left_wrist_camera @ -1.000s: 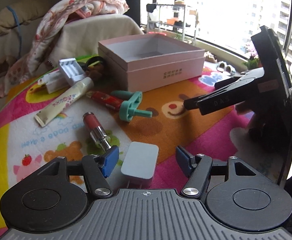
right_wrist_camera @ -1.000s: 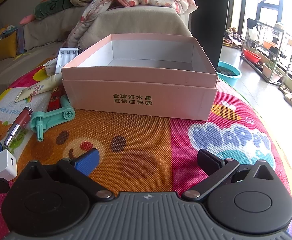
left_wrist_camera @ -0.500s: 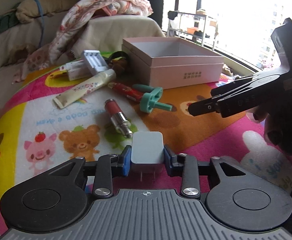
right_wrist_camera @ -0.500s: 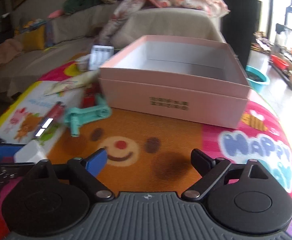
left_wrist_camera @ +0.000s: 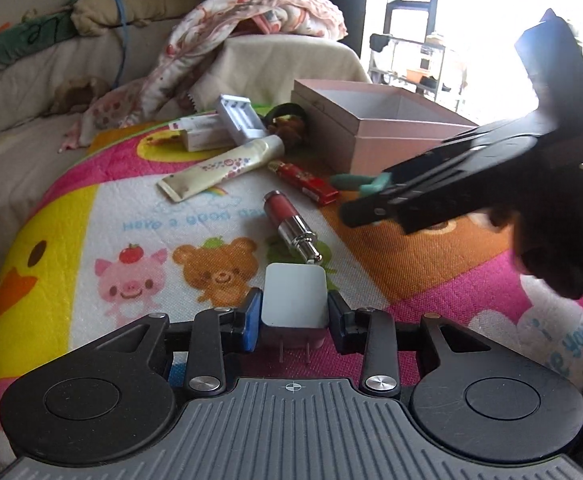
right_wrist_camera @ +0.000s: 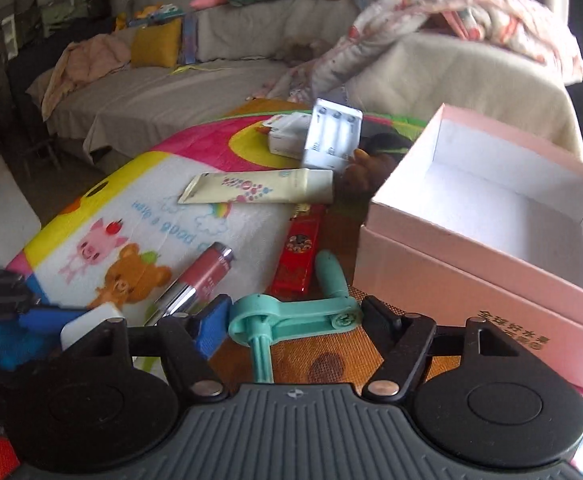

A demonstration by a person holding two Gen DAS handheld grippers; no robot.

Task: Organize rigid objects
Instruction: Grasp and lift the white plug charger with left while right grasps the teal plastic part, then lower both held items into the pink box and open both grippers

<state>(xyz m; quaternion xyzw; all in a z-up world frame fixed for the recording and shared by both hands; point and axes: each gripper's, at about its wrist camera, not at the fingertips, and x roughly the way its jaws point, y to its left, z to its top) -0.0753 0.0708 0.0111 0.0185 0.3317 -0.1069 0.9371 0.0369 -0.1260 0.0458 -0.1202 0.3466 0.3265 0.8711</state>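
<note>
My left gripper (left_wrist_camera: 294, 314) is shut on a white plug adapter (left_wrist_camera: 294, 298), prongs toward the camera, just above the play mat. My right gripper (right_wrist_camera: 297, 318) is open, its fingers on either side of a teal plastic crank tool (right_wrist_camera: 291, 318) lying on the mat. It shows from the side in the left wrist view (left_wrist_camera: 431, 196), over the teal tool (left_wrist_camera: 365, 182). The open, empty pink box (right_wrist_camera: 487, 236) stands right of it, also in the left wrist view (left_wrist_camera: 383, 128). A pink lip-gloss tube (left_wrist_camera: 289, 226), a red flat case (left_wrist_camera: 303, 182) and a cream tube (left_wrist_camera: 223, 168) lie on the mat.
A white battery charger (right_wrist_camera: 333, 138) and a small white carton (left_wrist_camera: 201, 134) lie at the mat's far side beside a dark toy (left_wrist_camera: 287, 122). A blanket-draped sofa (left_wrist_camera: 283, 56) stands behind. The cartoon play mat (left_wrist_camera: 139, 224) drops off at its left edge.
My left gripper closed on the white adapter and lifted it slightly. My right gripper moved left and down from in front of the pink box to straddle the teal tool.
</note>
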